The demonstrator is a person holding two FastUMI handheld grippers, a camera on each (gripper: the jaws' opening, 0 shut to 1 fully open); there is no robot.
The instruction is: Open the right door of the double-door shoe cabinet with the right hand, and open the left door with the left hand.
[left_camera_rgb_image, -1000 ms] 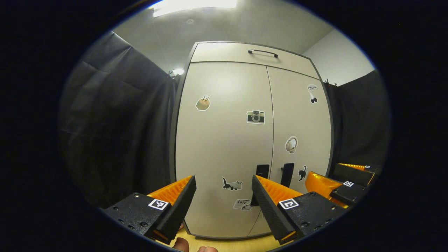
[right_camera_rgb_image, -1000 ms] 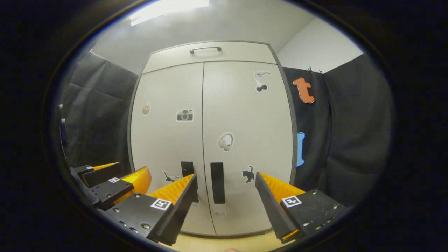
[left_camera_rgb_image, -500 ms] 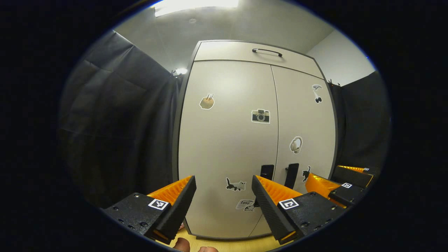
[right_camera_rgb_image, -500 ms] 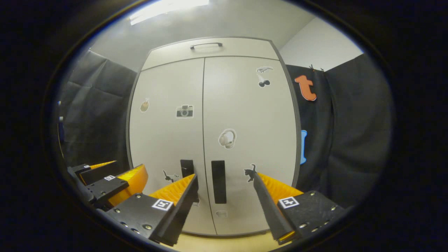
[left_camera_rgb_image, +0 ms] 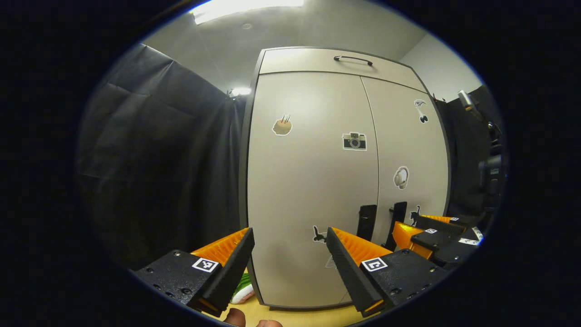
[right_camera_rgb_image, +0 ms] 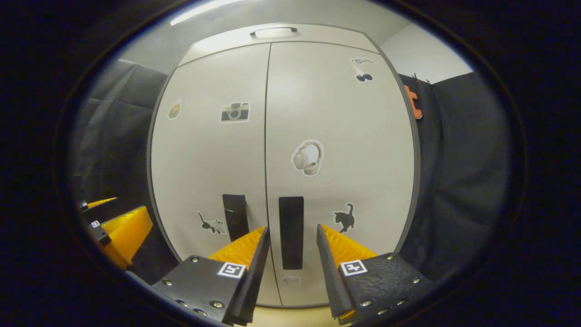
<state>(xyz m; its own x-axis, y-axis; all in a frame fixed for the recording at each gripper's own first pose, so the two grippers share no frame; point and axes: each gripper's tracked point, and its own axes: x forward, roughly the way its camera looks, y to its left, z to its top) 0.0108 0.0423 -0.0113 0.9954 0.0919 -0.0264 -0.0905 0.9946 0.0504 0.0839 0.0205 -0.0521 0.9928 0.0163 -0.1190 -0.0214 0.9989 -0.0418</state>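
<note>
The beige shoe cabinet has both doors closed. In the right gripper view the right door (right_camera_rgb_image: 345, 150) carries a black vertical handle (right_camera_rgb_image: 291, 231), and the left door's handle (right_camera_rgb_image: 235, 217) is beside it. My right gripper (right_camera_rgb_image: 292, 230) is open, and its fingers straddle the right door's handle with a gap on each side. My left gripper (left_camera_rgb_image: 289, 236) is open in front of the left door (left_camera_rgb_image: 308, 181), with nothing between its fingers. The left door's handle (left_camera_rgb_image: 366, 222) is off to its right. Past that handle, the right gripper (left_camera_rgb_image: 426, 236) appears in the left gripper view.
Black cloth walls stand on both sides of the cabinet. A top drawer with a bar handle (left_camera_rgb_image: 353, 59) sits above the doors. A green and white object (left_camera_rgb_image: 240, 293) lies by the cabinet's lower left corner on the wooden floor (left_camera_rgb_image: 295, 318). Dark equipment (left_camera_rgb_image: 492, 168) stands at far right.
My right gripper has moved closer to the cabinet and its fingers have narrowed around the right door's handle. In the left gripper view the cabinet has drifted to the right.
</note>
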